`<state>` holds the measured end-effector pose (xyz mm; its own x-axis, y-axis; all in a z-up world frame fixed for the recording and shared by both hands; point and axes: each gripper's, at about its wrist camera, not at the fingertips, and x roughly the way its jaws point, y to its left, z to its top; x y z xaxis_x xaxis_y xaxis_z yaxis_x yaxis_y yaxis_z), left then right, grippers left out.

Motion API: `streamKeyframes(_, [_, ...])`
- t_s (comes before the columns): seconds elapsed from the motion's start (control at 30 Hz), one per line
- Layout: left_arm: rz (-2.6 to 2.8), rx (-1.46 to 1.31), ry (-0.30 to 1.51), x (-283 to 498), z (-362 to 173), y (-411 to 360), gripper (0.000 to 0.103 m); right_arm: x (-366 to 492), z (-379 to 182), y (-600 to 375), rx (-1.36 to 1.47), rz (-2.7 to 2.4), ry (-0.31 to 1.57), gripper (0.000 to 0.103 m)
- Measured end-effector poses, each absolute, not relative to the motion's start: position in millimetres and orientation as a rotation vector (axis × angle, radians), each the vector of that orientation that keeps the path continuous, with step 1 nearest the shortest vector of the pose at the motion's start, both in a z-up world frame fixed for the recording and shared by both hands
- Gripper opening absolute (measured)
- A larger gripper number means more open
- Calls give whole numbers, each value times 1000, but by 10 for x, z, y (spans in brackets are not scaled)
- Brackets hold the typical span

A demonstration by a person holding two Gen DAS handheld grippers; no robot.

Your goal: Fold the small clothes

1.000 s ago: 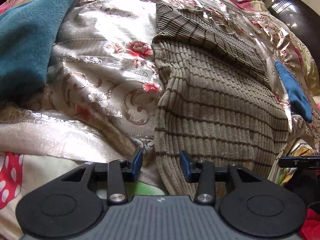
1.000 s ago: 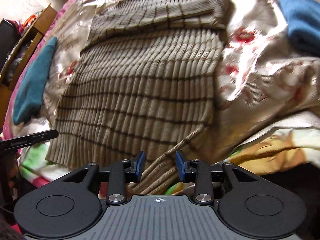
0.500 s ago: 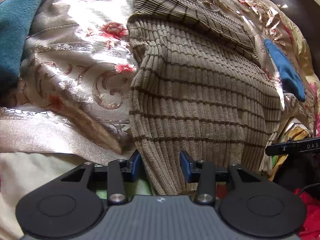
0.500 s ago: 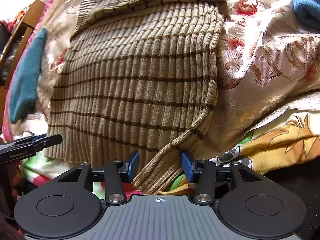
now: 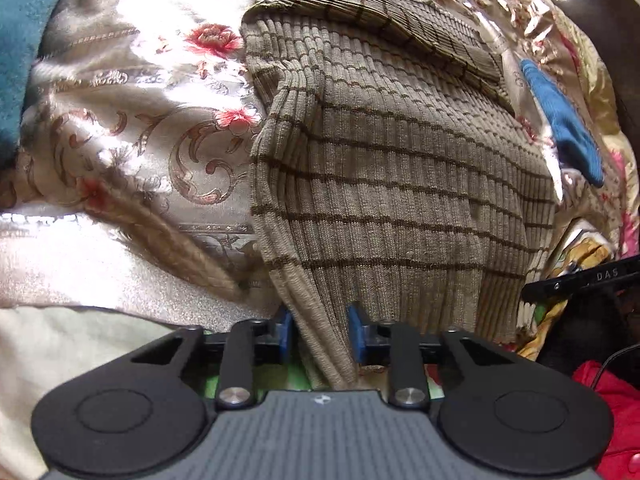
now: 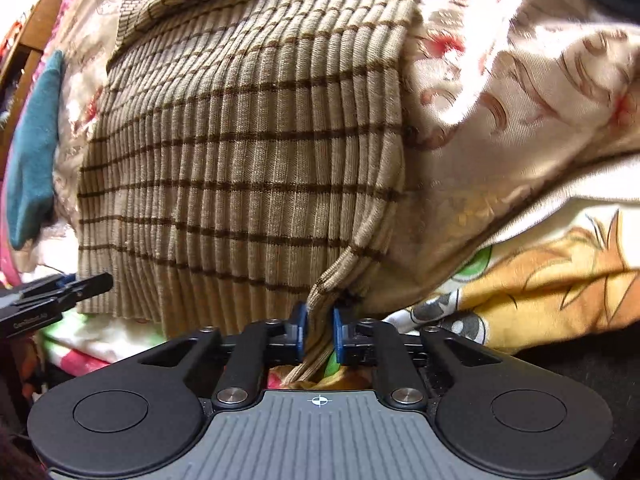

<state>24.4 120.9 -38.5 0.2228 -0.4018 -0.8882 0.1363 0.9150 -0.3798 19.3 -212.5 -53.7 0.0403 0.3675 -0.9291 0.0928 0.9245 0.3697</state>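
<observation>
A tan ribbed sweater with thin brown stripes [image 5: 392, 168] lies flat on a floral bedspread, its sleeves folded across the top. My left gripper [image 5: 320, 334] straddles the sweater's lower left corner, jaws partly closed around the hem with small gaps showing. In the right wrist view the same sweater [image 6: 248, 152] fills the middle. My right gripper [image 6: 319, 334] is shut on the sweater's lower right corner, which bunches between the blue pads.
A teal cloth [image 5: 20, 52] lies at the left and a blue cloth [image 5: 560, 120] at the right of the sweater. The shiny bedspread [image 5: 132, 128] drops off at the near edge onto cartoon-print bedding [image 6: 540, 272]. The other gripper's tip [image 5: 580, 280] shows at the right.
Both grippers have moved in onto the sweater's bottom corners. The right gripper's jaws have closed on the hem corner; the left jaws have narrowed around the left corner.
</observation>
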Motion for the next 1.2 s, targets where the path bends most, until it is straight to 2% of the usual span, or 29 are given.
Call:
streamKeyframes(0.2, [-393,-408,1265,255,-332,1355,17,99,-485,-2294,559,256,1457,6])
streamKeyframes(0.4, [-450,-587,1181,371,-174,1472,16,114,-261,-2524,764,304,1282,6])
streamKeyframes(0.63, [-493,-724,996,846,171,1580,15,467,123,-2754,881,317,1047,6])
streamKeyframes(0.83, [-500,-750,795,1561,517,1702,15,979,433,-2954,898,282,853,6])
streamKeyframes(1.07, [-414,-749,765,2553,311,1510,15,1789,241,-3199,971,146,741,6])
streamKeyframes(1.2, [-334,-695,818,2852,32,1398,15,2128,-10,-3260,971,70,760,11])
